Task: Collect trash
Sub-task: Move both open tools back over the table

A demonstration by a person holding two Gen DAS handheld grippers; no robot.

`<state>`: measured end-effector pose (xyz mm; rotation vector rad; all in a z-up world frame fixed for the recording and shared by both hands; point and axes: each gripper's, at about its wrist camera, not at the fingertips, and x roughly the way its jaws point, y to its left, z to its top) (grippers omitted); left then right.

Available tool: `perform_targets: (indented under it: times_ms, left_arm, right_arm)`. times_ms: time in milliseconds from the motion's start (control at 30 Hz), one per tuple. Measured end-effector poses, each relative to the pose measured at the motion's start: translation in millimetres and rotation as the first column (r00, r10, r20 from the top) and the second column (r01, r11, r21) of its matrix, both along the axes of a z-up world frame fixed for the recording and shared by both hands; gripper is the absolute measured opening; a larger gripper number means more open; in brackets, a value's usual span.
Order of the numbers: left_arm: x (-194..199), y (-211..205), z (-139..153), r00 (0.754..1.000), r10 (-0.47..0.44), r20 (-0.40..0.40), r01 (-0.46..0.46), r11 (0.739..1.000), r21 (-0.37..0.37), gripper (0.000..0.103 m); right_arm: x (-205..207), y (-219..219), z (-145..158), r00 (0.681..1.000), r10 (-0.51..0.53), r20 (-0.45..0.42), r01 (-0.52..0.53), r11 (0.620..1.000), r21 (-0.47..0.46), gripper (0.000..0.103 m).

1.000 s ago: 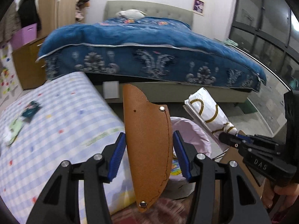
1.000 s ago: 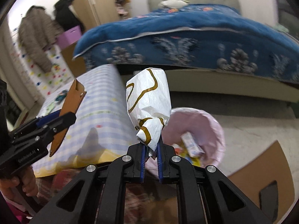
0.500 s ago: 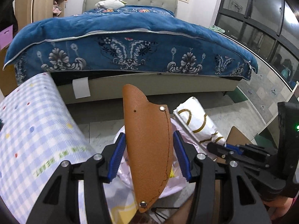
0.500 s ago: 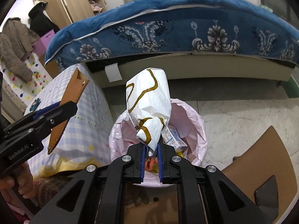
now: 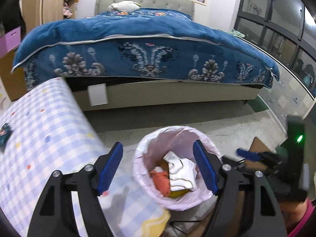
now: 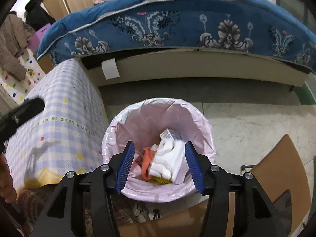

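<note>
Just below our two grippers stands the trash bin (image 6: pixel 158 189), lined with a pale pink bag, on the floor beside the checked cloth (image 6: pixel 65 122) that covers the low surface to the left. Our right gripper (image 6: pixel 160 164) hangs over the bin's mouth, its jaws opening, with nothing pressed between the blue pads (image 6: pixel 126 164); the white wrapper with gold lines (image 6: pixel 169 162) lies loose inside the bin below them. Our left gripper (image 5: pixel 158 167) points down at the same bin (image 5: pixel 177 199), its jaws opening too and standing wide, holding nothing. In the left wrist view the white wrapper (image 5: pixel 181 173) rests on top of the heap, touching an orange-brown piece (image 5: pixel 162 181) at its left; something yellow shows underneath. The right wrist view also shows a small white and blue carton (image 6: pixel 169 135) against the far inner wall.

A little farther on we see the pale stone floor (image 6: pixel 246 122), and a brown board (image 6: pixel 276 167) on the right.

Beyond that stands the bed (image 5: pixel 177 94), its beige base under a deep blue quilt (image 5: pixel 142 31) with pale ornaments, a white pillow (image 5: pixel 123 6) by the headboard.
</note>
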<state>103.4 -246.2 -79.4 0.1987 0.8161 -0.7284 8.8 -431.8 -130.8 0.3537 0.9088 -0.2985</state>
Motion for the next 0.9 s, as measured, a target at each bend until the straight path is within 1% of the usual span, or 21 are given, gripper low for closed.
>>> perform_targets:
  times_ms: [200, 433, 533, 600, 733, 833, 900]
  left_arm:
    - [-6, 46, 5, 0.997, 0.081, -0.017, -0.082, 0.997, -0.002, 0.071]
    - [-25, 98, 20, 0.988, 0.151, 0.024, -0.151, 0.988, -0.013, 0.072]
    - [-31, 125, 24, 0.980, 0.197, 0.038, -0.197, 0.980, -0.008, 0.072]
    - [-32, 147, 26, 0.971, 0.236, 0.040, -0.236, 0.972, -0.010, 0.072]
    - [-30, 191, 24, 0.944, 0.327, 0.033, -0.327, 0.945, -0.004, 0.073]
    - [-25, 226, 26, 0.914, 0.403, 0.036, -0.404, 0.915, -0.002, 0.078]
    - [-21, 252, 28, 0.886, 0.461, 0.048, -0.462, 0.887, 0.004, 0.079]
  right_arm:
    - [-15, 13, 32, 0.998, 0.004, 0.065, -0.003, 1.000, -0.016, 0.054]
    - [-19, 53, 62, 0.990, 0.073, 0.120, -0.069, 0.997, -0.041, 0.054]
    - [-18, 74, 72, 0.984, 0.116, 0.133, -0.109, 0.992, -0.057, 0.054]
    - [-14, 90, 78, 0.979, 0.152, 0.138, -0.144, 0.987, -0.069, 0.054]
    - [0, 128, 86, 0.961, 0.241, 0.134, -0.230, 0.969, -0.093, 0.054]
    - [15, 155, 90, 0.947, 0.296, 0.127, -0.284, 0.953, -0.105, 0.054]
    - [25, 171, 94, 0.936, 0.328, 0.128, -0.315, 0.943, -0.110, 0.054]
